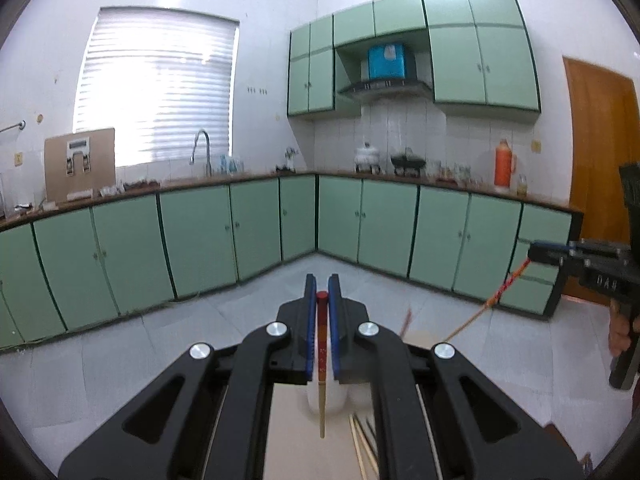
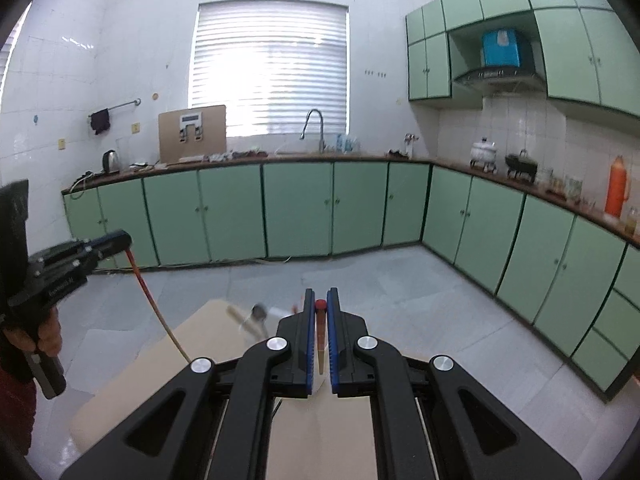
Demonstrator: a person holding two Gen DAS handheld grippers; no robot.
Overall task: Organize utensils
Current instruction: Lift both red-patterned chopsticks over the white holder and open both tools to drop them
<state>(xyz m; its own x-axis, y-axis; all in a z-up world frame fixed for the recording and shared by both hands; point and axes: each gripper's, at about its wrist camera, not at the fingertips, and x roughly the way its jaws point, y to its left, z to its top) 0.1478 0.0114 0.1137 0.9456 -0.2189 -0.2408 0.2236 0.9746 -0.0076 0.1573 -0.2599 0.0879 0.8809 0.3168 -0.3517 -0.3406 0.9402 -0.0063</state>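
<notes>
So I've got one chopstick in each gripper right now: the left gripper is pinched on its chopstick near the red top end, and the right gripper is clamped on the other chopstick the same way. Both sticks hang with the long axis roughly up-down, red end up in the jaws and pale tip slanting down toward the table, well clear of it. I'd call this early-to-mid, since neither is put away and more chopsticks lie loose below.
</notes>
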